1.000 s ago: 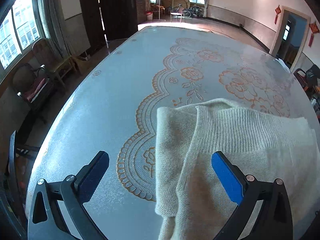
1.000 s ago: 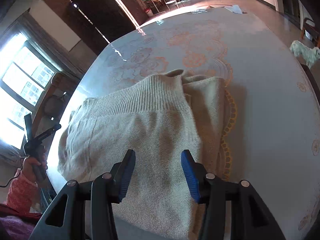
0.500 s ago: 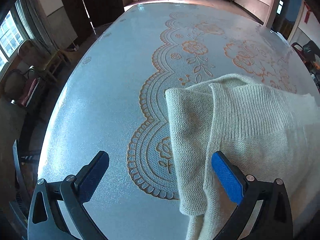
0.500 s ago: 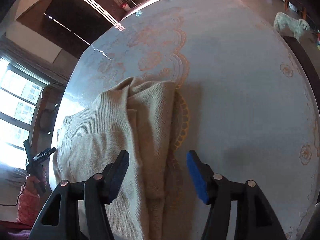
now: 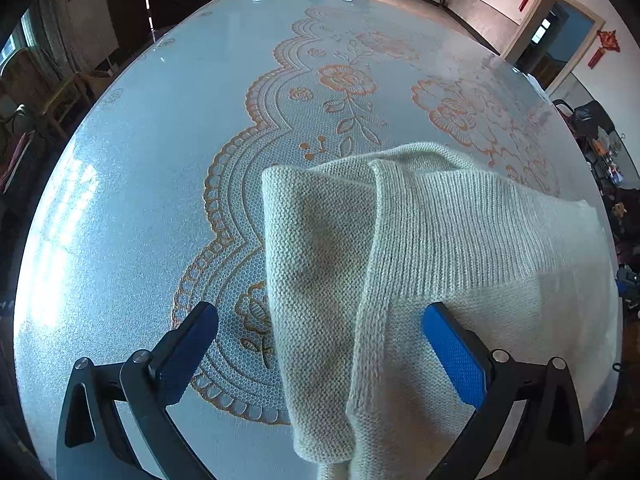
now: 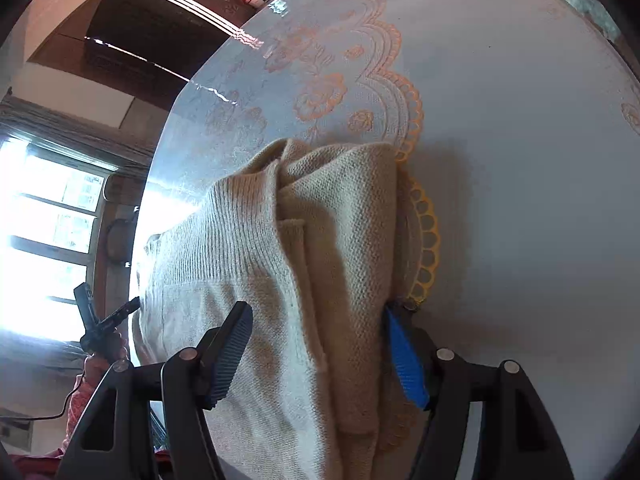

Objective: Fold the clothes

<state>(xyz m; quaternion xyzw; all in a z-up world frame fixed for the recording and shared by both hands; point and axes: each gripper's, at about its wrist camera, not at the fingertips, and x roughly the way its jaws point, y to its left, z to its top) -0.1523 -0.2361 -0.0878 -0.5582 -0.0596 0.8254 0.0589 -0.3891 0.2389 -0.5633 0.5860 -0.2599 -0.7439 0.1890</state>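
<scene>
A cream knitted sweater (image 5: 420,264) lies folded on the round table, with a sleeve folded over its left edge. My left gripper (image 5: 320,344) is open, its blue pads either side of that sleeve edge, not gripping. In the right wrist view the same sweater (image 6: 304,264) fills the middle. My right gripper (image 6: 316,352) is open and straddles the sweater's right folded edge, low over it. The other gripper (image 6: 100,320) shows far left in a hand.
The table (image 5: 160,160) has a pale blue cover with orange lace flower patterns. Wooden chairs (image 5: 48,96) stand beyond its left edge. A doorway (image 5: 552,40) is at the far right. Bright windows (image 6: 48,220) lie to the left in the right wrist view.
The left gripper has come nearer the sleeve edge. The right gripper has shifted right to the sweater's right edge and lowered, opening slightly wider around the fold.
</scene>
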